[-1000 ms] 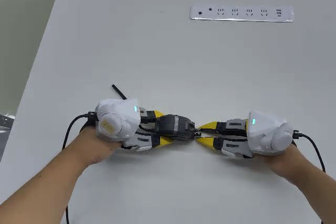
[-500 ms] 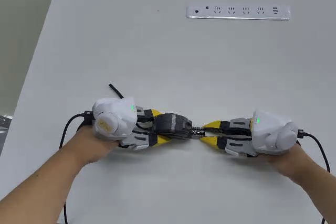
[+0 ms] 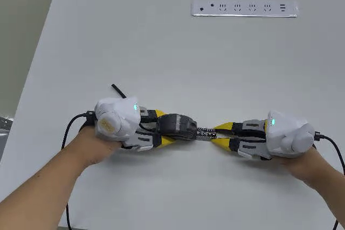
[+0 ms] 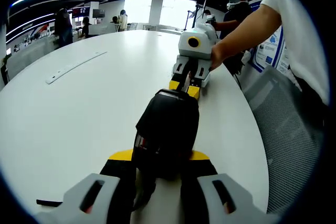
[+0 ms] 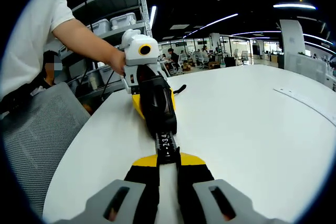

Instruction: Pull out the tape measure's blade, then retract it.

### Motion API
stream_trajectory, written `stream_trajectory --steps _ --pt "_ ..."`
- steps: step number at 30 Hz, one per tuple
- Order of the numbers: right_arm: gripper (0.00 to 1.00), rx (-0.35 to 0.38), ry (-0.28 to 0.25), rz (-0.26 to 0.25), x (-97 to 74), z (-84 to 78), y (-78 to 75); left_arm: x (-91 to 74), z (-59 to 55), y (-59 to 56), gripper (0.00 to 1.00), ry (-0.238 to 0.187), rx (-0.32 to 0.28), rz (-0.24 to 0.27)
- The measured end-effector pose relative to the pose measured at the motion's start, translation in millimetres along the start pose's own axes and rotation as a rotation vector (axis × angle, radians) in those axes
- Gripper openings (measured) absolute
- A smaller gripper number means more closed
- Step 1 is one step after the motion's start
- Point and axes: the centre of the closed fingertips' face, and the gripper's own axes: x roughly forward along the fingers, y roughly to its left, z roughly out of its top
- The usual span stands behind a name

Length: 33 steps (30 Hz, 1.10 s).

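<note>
Hand-held gripper on the right [image 3: 222,135] clenched on the blade [image 3: 206,132], now pulled a bit further out.
Left hand-held gripper [image 3: 164,129] squeezing the tape measure [image 3: 177,127], maybe resting on the bench [image 3: 161,52]; pull just begun, retract not yet done.

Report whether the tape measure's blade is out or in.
Partly out: a short numbered blade runs from the black tape measure case in the left tongs to the right tongs pinching it.
</note>
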Motion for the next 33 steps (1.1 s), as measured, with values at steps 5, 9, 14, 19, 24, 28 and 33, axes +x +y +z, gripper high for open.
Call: stream_trajectory --steps 5,9,14,19,24,28,33 --pt "0.10 -0.001 0.000 -0.009 -5.5 -2.3 -1.7 0.2 0.0 0.0 0.29 -0.002 -0.005 0.002" --pt "0.10 0.001 -0.002 -0.014 -10.2 -4.0 -1.6 0.3 0.2 -0.1 0.29 -0.004 -0.006 0.003" --pt "0.10 0.006 -0.003 -0.017 -14.6 -5.3 -2.0 0.3 0.5 -0.1 0.29 -0.005 -0.007 0.003" --pt "0.10 0.014 -0.004 -0.020 -18.6 -7.0 -3.5 0.4 0.7 -0.2 0.29 -0.004 -0.008 0.003" --pt "0.10 0.016 -0.004 -0.025 -23.0 -9.1 -5.3 0.4 0.7 -0.1 0.29 -0.004 -0.007 0.003" --pt "0.10 0.021 -0.006 -0.028 -28.3 -10.7 -5.9 0.1 0.5 0.0 0.29 -0.004 -0.007 0.003" --pt "0.10 0.022 -0.006 -0.029 -31.0 -10.9 -5.1 0.3 1.2 -1.0 0.29 -0.002 -0.005 0.005"
